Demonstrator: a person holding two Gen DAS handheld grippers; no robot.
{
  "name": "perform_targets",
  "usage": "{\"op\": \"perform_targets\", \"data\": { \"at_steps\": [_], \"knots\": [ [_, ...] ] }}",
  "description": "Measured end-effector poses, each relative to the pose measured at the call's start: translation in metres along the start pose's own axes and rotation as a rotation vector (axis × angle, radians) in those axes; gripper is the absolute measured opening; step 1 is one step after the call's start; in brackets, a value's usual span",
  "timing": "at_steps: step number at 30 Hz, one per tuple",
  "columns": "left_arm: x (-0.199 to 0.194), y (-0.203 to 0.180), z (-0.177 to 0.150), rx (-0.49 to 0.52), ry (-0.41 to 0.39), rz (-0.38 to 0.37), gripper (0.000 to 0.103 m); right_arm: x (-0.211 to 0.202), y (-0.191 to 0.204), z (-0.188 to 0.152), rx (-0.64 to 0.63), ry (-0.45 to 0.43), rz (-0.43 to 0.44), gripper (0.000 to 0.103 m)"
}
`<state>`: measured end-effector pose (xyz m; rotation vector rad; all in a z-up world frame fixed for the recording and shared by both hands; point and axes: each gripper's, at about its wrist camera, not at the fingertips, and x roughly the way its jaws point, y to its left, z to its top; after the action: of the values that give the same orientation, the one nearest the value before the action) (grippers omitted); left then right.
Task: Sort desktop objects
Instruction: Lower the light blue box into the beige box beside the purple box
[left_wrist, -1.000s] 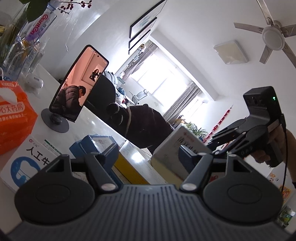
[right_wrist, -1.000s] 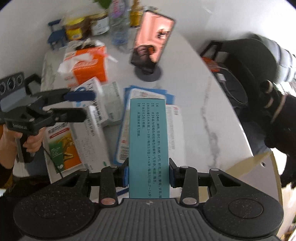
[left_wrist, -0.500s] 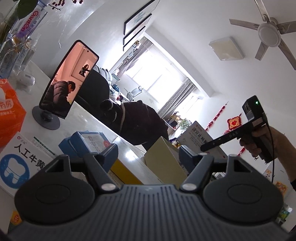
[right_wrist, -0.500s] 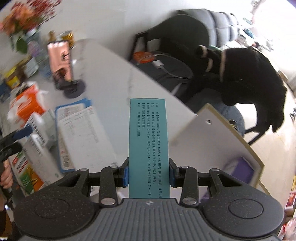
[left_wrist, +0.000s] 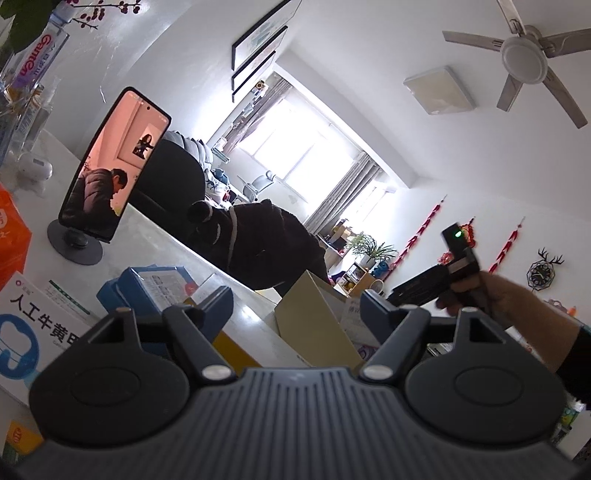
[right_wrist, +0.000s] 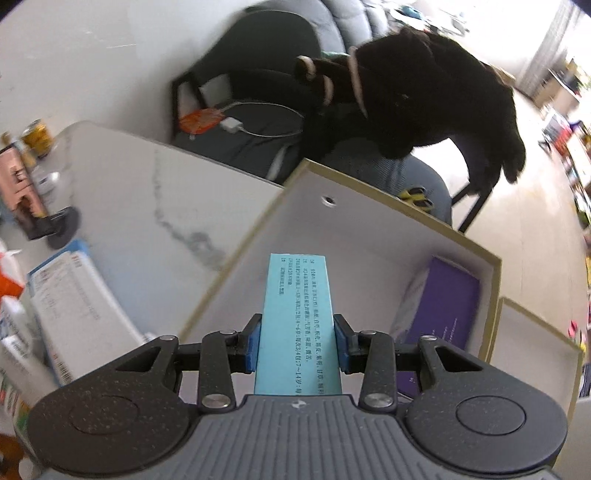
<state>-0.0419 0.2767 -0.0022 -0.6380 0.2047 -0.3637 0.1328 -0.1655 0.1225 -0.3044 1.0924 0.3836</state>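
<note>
My right gripper (right_wrist: 297, 343) is shut on a long teal medicine box (right_wrist: 299, 314), blue pads pressed to its two sides. It points steeply down over an open white cardboard box (right_wrist: 332, 229) with a tan rim, where a purple box (right_wrist: 443, 295) lies at the right. In the left wrist view my left gripper (left_wrist: 295, 306) is held level above the table, its jaws opening with nothing between them. Beyond it stands the cardboard box's tan side (left_wrist: 314, 317), and a hand holds the right gripper (left_wrist: 424, 288) over it.
Medicine boxes lie on the marble table (right_wrist: 147, 192): a blue one (left_wrist: 147, 284), a white one with a tooth logo (left_wrist: 37, 317) and a blue-edged flat one (right_wrist: 74, 295). A phone on a stand (left_wrist: 114, 166) and an orange tissue pack (left_wrist: 11, 236) are nearby. A black coat (right_wrist: 424, 81) hangs over a chair.
My right gripper carried the teal box from above the pile of medicine boxes across the table to above the open cardboard box, rolling on the way. My left gripper's jaws spread a little wider.
</note>
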Motion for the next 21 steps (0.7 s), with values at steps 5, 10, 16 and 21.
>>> {"op": "perform_targets", "data": {
  "at_steps": [5,10,16,21],
  "knots": [
    [0.004,0.0,-0.002,0.011,0.018,0.009,0.076,0.026,-0.013,-0.003,0.041,0.005,-0.04,0.041],
    [0.005,0.004,-0.003,0.001,0.022,0.021,0.076,0.044,-0.019,-0.001,0.069,-0.017,-0.087,0.041],
    [0.006,0.004,-0.004,0.004,0.034,0.031,0.076,0.065,-0.022,0.0,0.102,-0.024,-0.121,0.041],
    [0.01,0.005,-0.006,0.002,0.04,0.033,0.076,0.081,-0.021,0.0,0.086,0.004,-0.117,0.041]
  ]
}}
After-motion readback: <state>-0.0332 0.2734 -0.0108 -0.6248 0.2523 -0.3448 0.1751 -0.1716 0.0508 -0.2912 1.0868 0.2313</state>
